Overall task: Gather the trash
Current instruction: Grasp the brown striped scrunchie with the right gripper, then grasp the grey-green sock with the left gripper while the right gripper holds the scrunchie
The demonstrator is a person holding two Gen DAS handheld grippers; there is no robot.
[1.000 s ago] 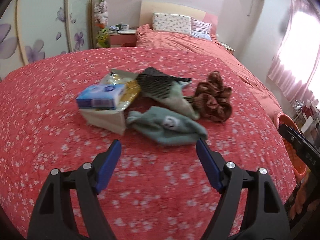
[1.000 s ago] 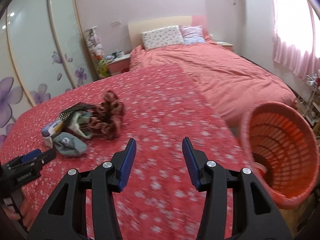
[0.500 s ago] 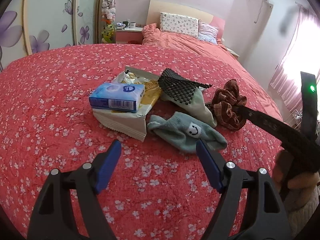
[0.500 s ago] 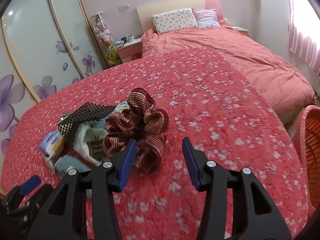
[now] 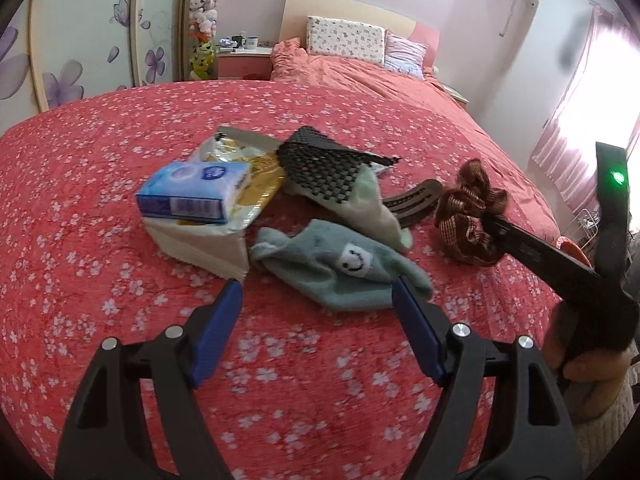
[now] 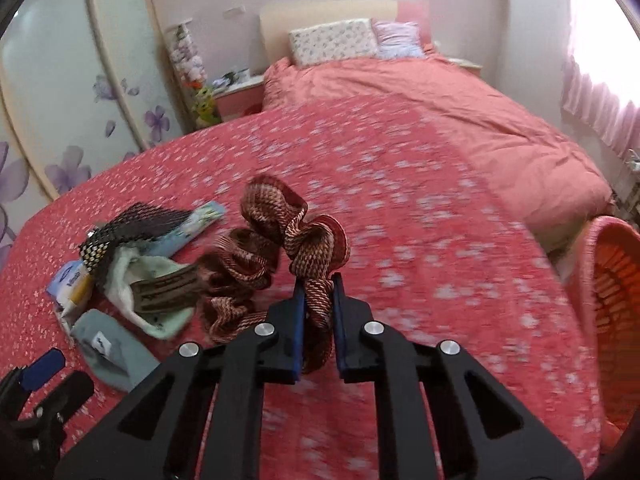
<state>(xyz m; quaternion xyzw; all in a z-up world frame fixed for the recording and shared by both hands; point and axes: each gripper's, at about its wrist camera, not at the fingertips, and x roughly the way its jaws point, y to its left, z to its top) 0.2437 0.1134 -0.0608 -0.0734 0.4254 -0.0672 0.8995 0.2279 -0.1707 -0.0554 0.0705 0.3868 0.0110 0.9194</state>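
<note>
A small pile lies on the red floral bedspread: a blue tissue pack on a yellow-white snack bag, a black mesh piece, a pale green sock and a teal smiley sock. My left gripper is open, just in front of the teal sock. My right gripper is shut on a brown striped scrunchie, also seen in the left wrist view. An orange basket stands off the bed's right edge.
Pillows and a rumpled salmon duvet fill the far half of the bed. A nightstand and wardrobe doors with purple flowers stand at the left. A curtained window is at the right.
My right gripper swung left from the basket to the pile and shut on the scrunchie. My left gripper stayed open and moved closer to the teal sock.
</note>
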